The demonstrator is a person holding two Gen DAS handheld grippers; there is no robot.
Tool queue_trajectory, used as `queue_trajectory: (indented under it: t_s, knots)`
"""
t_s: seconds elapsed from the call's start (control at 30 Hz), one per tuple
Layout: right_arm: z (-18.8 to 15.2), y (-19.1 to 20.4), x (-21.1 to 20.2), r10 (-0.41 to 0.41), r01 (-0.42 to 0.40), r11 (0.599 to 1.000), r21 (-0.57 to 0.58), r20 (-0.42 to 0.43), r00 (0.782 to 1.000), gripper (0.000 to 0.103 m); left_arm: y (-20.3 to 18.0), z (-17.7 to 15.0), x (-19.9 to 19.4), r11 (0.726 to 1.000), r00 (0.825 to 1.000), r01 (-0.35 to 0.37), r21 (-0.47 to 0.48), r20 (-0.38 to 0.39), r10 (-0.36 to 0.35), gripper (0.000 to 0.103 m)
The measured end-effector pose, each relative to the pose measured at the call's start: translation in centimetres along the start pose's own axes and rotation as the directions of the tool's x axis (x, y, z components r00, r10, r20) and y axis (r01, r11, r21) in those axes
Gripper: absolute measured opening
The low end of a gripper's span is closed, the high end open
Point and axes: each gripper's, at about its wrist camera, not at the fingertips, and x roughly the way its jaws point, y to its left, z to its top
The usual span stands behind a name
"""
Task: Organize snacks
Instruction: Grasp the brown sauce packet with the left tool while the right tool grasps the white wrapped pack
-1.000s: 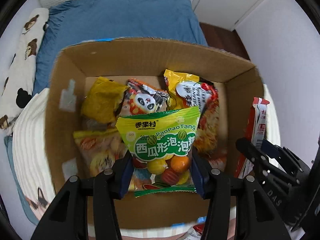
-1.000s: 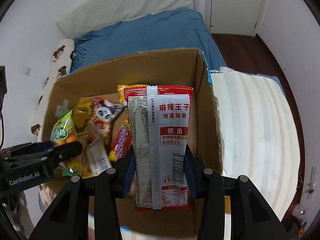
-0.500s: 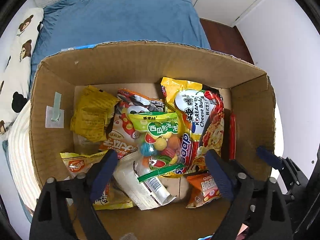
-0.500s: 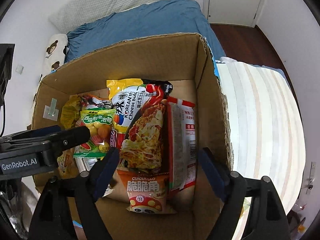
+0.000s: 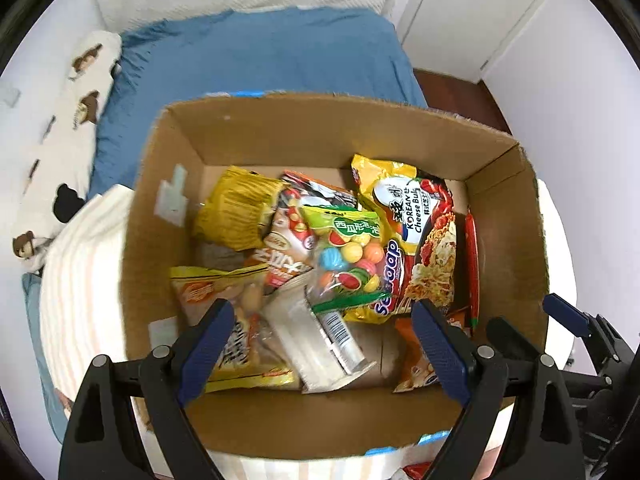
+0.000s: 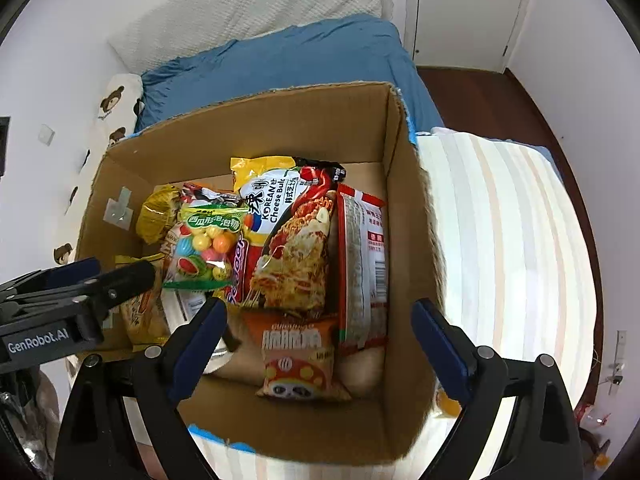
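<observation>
Left gripper [image 5: 320,344]: fingers spread wide, released, nothing between them; poised above the near half of the cardboard box [image 5: 320,128], pointing steeply down.
Right gripper [image 6: 316,340]: jaws opening, nothing between the fingers; poised over the near right part of the box.
Green candy bag [image 5: 346,256]: lies flat on top of the pile, about mid-box, well beyond the left fingers and apart from them; coloured balls show through its clear front.
Red-and-white spicy strip packet [image 6: 366,264]: lies along the right wall of the box, beyond the right fingers, touching neither.
Korean cheese noodle pack [image 6: 292,240]: between the candy bag and the red-and-white packet, overlapping both edges.
Orange crisp packet [image 6: 300,356]: near side of the box floor, seen between the right fingers but lower down, not gripped.
Yellow crinkled bag [image 5: 236,212]: far left part of the box, against the pile.
White packet with barcode [image 5: 320,340]: near the box's front wall, seen between the left fingers, lying loose below them.
Yellow snack bag [image 5: 224,312]: near left corner of the box, partly behind the left-hand finger.
Box edges: four upright walls, top open; torn blue tape on the rim.
Open room: bare cardboard floor shows at the near side and in the far right corner; the rest is covered with packets.
Under the box: striped bedding [image 6: 512,248] on the bed, blue quilt [image 5: 260,52] beyond the far wall.
</observation>
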Motion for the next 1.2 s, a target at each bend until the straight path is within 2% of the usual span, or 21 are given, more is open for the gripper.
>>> queue_trajectory:
  t_s: [0.13, 0.4, 0.63, 0.8, 0.9, 0.97, 1.07, 1.13, 1.2]
  knots:
    - [-1.7, 0.0, -2.4, 0.013, -0.013, 1.000, 0.002, 0.049, 0.999, 0.096, -0.3, -1.9, -2.4, 0.999, 0.996, -0.032, 0.011, 0.078, 0.031, 0.091]
    - [-5.3, 0.6, -8.1, 0.025, -0.022, 1.000, -0.022, 0.155, 0.988, 0.096, -0.9, -6.5, -7.5, 0.997, 0.972, -0.067, 0.024, 0.228, 0.060, 0.091]
    - [-8.4, 1.2, -12.5, 0.052, -0.045, 0.998, -0.036, 0.220, 0.974, 0.096, -1.6, -9.7, -12.1, 0.996, 0.947, -0.071, 0.044, 0.317, 0.053, 0.091]
    - [-11.1, 0.5, -14.3, 0.076, -0.075, 0.997, -0.012, 0.227, 0.971, 0.096, -1.3, -12.5, -13.9, 0.997, 0.935, -0.073, 0.018, 0.348, 0.062, 0.091]
    - [-14.2, -0.3, -13.6, 0.097, -0.103, 0.994, 0.022, 0.183, 0.978, 0.096, -1.0, -15.2, -13.4, 0.996, 0.936, -0.092, -0.002, 0.340, 0.088, 0.091]
    - [-16.7, -1.1, -12.1, 0.117, -0.125, 0.990, 0.060, 0.129, 0.985, 0.096, -0.8, -17.4, -12.2, 0.995, 0.945, -0.099, -0.012, 0.312, 0.098, 0.091]
    - [-21.0, -2.5, -8.7, 0.148, -0.149, 0.980, 0.134, 0.020, 0.989, 0.096, -0.4, -20.9, -9.1, 0.994, 0.966, -0.106, -0.024, 0.233, 0.109, 0.091]
    - [-23.9, -3.1, -5.9, 0.152, -0.139, 0.976, 0.166, -0.064, 0.986, 0.096, -0.2, -22.9, -6.5, 0.992, 0.979, -0.124, -0.022, 0.162, 0.126, 0.091]
    - [-25.9, -3.5, -4.1, 0.136, -0.117, 0.979, 0.170, -0.110, 0.985, 0.096, 0.1, -24.7, -3.9, 0.992, 0.988, -0.127, -0.025, 0.088, 0.129, 0.091]
